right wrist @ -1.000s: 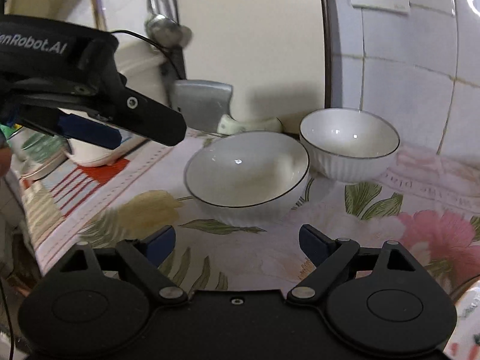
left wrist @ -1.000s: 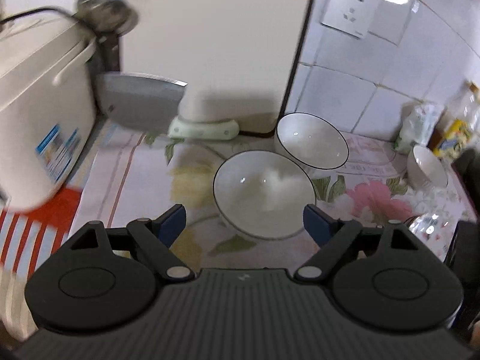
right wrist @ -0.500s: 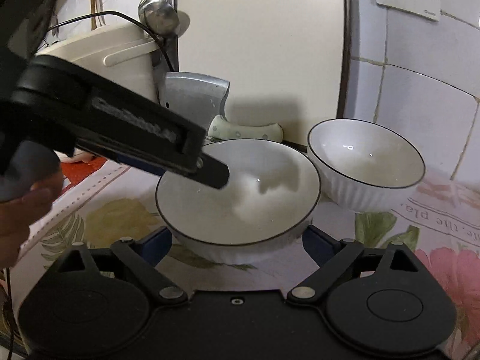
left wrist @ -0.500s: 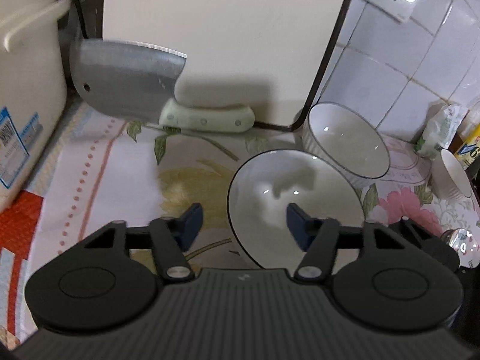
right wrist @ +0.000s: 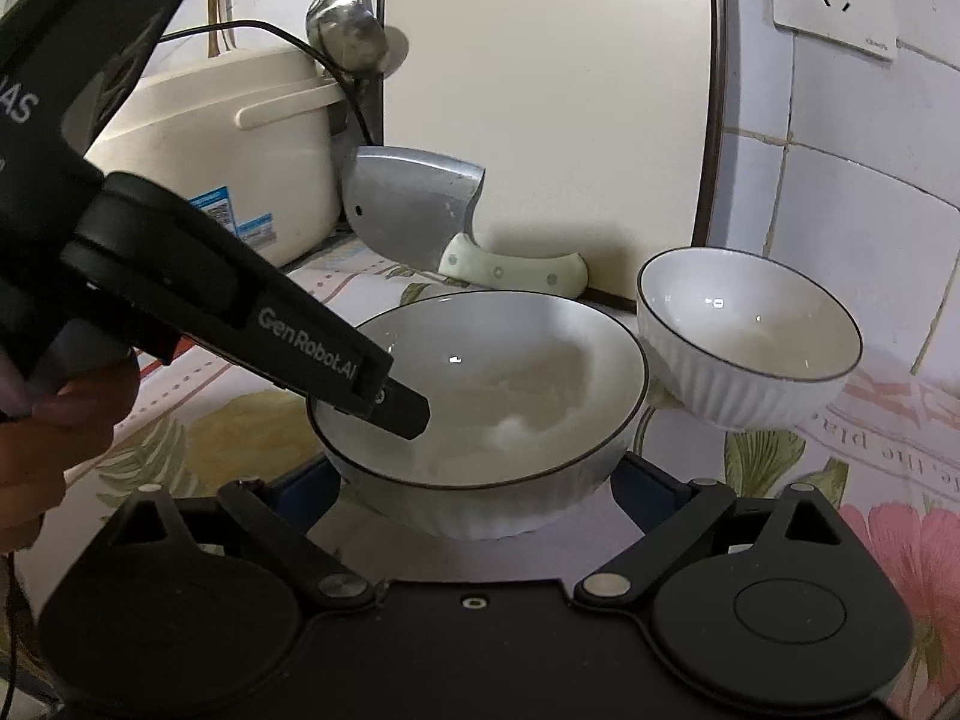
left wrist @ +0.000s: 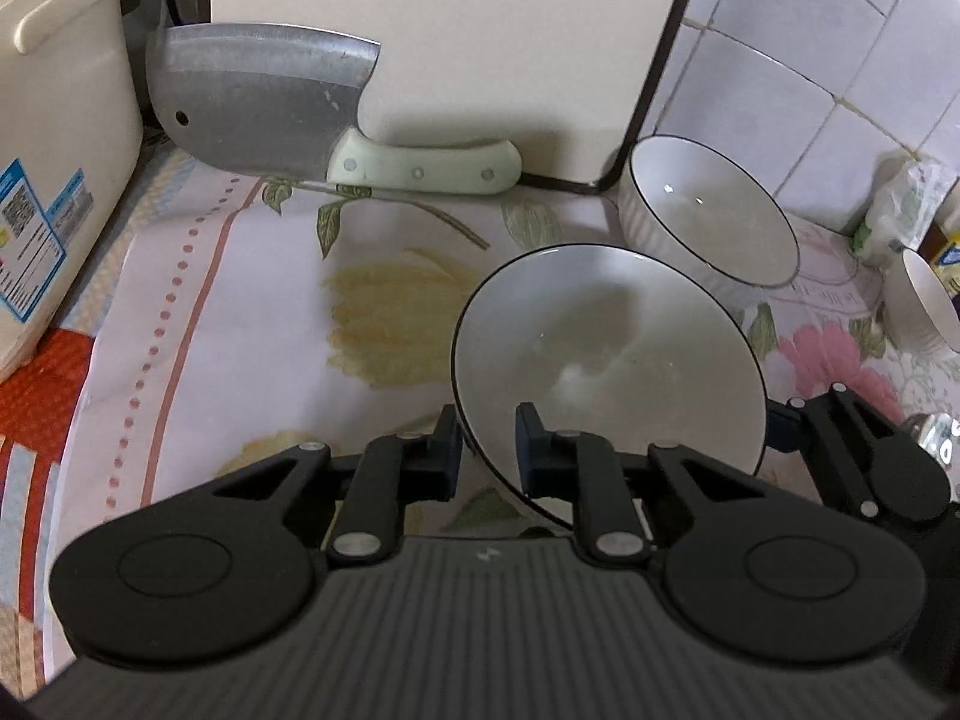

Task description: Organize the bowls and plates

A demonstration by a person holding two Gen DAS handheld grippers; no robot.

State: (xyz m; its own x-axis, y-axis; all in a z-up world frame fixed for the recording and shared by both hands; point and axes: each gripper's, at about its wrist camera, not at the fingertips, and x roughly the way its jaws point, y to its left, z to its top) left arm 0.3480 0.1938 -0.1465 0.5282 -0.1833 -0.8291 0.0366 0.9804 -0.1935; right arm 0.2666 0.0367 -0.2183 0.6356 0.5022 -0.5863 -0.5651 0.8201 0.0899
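the left gripper [left wrist: 487, 447] has just closed its jaws onto the near rim of the big bowl [left wrist: 606, 354], one finger outside the wall and one inside; a second ago it was wide open and higher, with the bowl sitting clear ahead of it. the bowl sits in the lower middle of the left wrist view, on the flowered cloth [left wrist: 240, 312], and appears tipped toward the camera, so the lift seems to be starting. the right gripper [right wrist: 477, 480] has slid in and stands wide open with a blue finger on either side of that same bowl's base, low in its frame; whether its pads touch the wall i cannot tell. count: three white bowls in all, the gripped one, a ribbed bowl [left wrist: 708, 216] just behind it at right, and a small bowl [left wrist: 924, 306] at the far right edge. no plates show. one cleaver [left wrist: 258, 108] leans at upper left.
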